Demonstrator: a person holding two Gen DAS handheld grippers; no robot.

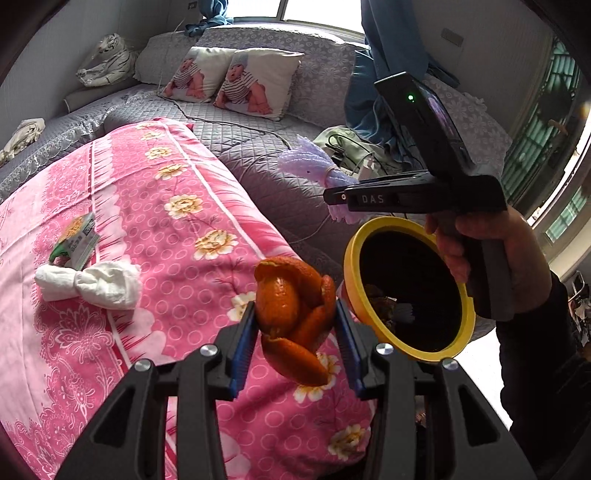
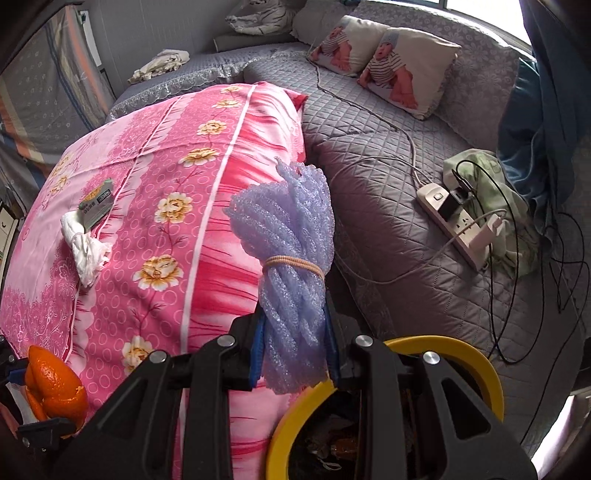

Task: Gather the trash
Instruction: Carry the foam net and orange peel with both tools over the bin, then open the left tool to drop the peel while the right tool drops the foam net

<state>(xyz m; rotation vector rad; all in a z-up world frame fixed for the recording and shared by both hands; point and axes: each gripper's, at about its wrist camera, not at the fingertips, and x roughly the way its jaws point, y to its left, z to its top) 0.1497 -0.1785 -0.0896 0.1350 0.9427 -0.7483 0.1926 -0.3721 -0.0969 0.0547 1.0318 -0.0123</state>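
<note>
Left tongs (image 1: 295,328) pinch orange peel (image 1: 295,317); yellow bin (image 1: 406,288) at 3 o'clock. Right tongs (image 2: 295,347) pinch purple foam net (image 2: 291,266). Only right view shows power strip (image 2: 458,218) at 2 o'clock on bed (image 2: 369,184).

claw (image 1: 295,325) — black frame | blue pads | silver screws — dark sleeve (image 1: 535,350)

Orange peel (image 1: 295,317) and purple foam net (image 2: 291,273) held above the yellow bin (image 1: 406,291).

Grey quilted bed (image 2: 388,229) (pink floral duvet (image 2: 155,206) atop) under a daylit window (image 1: 314,11).
</note>
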